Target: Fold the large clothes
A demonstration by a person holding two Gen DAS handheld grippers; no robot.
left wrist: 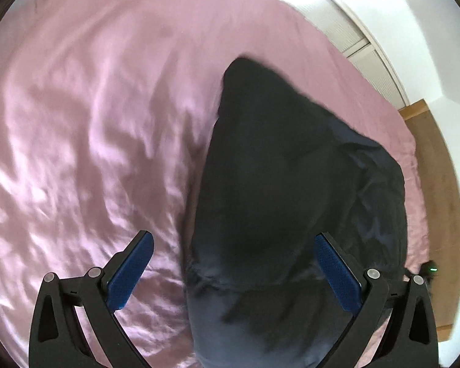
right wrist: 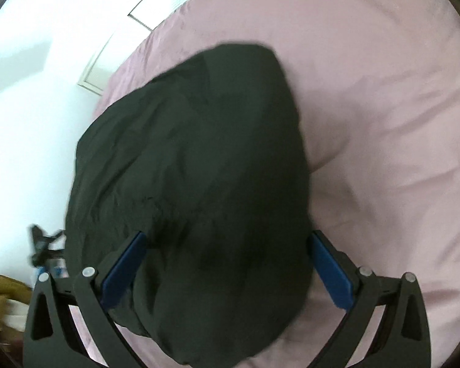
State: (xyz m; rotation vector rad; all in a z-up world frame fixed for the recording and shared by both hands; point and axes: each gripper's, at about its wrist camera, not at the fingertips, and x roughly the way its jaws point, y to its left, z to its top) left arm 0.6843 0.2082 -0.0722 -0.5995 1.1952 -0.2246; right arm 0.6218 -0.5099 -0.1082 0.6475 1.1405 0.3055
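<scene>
No readable text, label, brand, number or sign appears in either wrist view; both are blurred by motion.

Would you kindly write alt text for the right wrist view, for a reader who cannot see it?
A dark garment lies bunched on a pink bedsheet, filling the middle of the view. The right gripper is open, its blue-padded fingers standing either side of the near part of the cloth. A white wall shows at left.
</scene>
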